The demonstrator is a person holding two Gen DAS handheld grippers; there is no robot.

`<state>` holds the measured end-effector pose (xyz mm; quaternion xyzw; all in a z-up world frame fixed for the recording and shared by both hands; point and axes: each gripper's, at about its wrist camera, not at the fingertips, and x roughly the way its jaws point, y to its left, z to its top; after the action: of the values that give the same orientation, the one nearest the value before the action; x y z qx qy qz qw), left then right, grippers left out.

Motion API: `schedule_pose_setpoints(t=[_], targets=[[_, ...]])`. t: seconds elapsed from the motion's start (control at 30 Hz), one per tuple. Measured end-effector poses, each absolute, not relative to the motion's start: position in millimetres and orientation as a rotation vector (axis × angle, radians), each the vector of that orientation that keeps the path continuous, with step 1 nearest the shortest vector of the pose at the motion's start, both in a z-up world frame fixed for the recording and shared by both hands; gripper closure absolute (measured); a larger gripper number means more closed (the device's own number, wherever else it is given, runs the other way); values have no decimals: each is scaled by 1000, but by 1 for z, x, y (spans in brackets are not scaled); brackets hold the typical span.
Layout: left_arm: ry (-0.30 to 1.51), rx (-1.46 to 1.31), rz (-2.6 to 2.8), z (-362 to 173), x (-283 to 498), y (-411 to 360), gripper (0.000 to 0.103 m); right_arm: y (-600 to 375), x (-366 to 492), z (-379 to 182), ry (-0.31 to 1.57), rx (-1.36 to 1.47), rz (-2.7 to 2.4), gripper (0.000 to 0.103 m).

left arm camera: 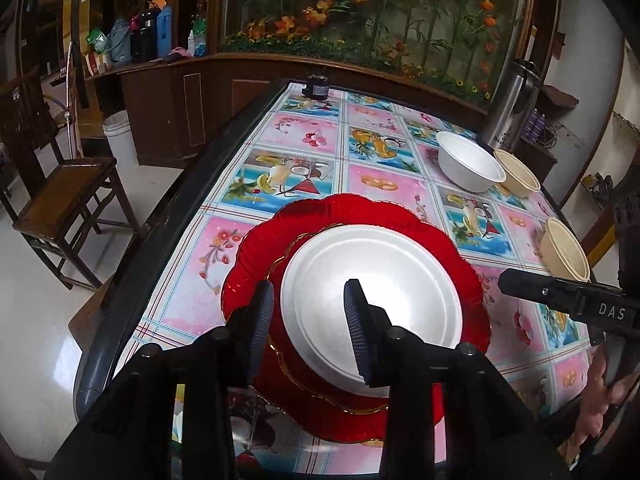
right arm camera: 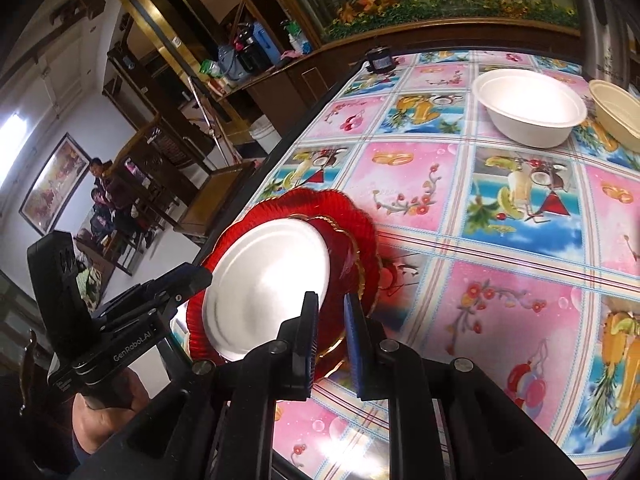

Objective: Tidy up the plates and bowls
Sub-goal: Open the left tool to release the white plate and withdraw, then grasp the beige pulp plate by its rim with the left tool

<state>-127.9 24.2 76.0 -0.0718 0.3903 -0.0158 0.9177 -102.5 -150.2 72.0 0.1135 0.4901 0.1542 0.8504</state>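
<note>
A white foam plate (left arm camera: 372, 300) lies on stacked red scalloped plates (left arm camera: 256, 256) near the table's front left edge. My left gripper (left arm camera: 308, 322) is open, its fingers straddling the white plate's near left rim. In the right wrist view the same white plate (right arm camera: 264, 284) and red plates (right arm camera: 352, 236) sit just ahead of my right gripper (right arm camera: 330, 334), whose fingers stand a narrow gap apart over the red plates' rim; I cannot tell whether they touch it. A white bowl (left arm camera: 468, 166) (right arm camera: 528, 106) and two cream bowls (left arm camera: 518, 174) (left arm camera: 564, 250) stand at the right.
The table (left arm camera: 304, 148) wears a pink and blue fruit-patterned cloth. A steel thermos (left arm camera: 512, 108) stands at the far right corner and a small dark jar (left arm camera: 318, 86) at the far edge. A wooden chair (left arm camera: 64, 196) and a white bucket (left arm camera: 118, 136) stand left of the table.
</note>
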Motion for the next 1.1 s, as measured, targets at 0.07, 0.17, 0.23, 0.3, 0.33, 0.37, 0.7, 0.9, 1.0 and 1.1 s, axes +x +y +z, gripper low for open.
schedule_pose_setpoints(t=[0.07,0.17,0.23,0.3,0.33,0.37,0.7,0.9,1.0,1.1], targets=[[801,-143,-42,79,-128,20,69,-157,-103,74,1027,253,320,87],[798,-134,-59,83,-127,12,69,-168,-105,77,1015,276,310,87],[799,-134,-81,86,-125,5,69,-176,-105,79,1006,289,301,87],[802,-126,-105,89,-124,-4,69,-184,-105,81,996,309,292,87],[804,-124,-120,90,-123,-9,69,-189,-105,82,991,318,288,87],[807,-124,-138,92,-121,-15,69,-195,-105,83,984,326,280,87],[840,-78,-291,105,-103,-83,69,-263,-107,89,919,445,200,86],[887,-60,-372,108,-82,-122,69,-305,-106,86,896,501,147,86],[905,-61,-402,116,-66,-138,69,-322,-104,87,877,524,123,86],[905,-100,-424,125,-53,-159,69,-342,-105,94,836,542,91,86]])
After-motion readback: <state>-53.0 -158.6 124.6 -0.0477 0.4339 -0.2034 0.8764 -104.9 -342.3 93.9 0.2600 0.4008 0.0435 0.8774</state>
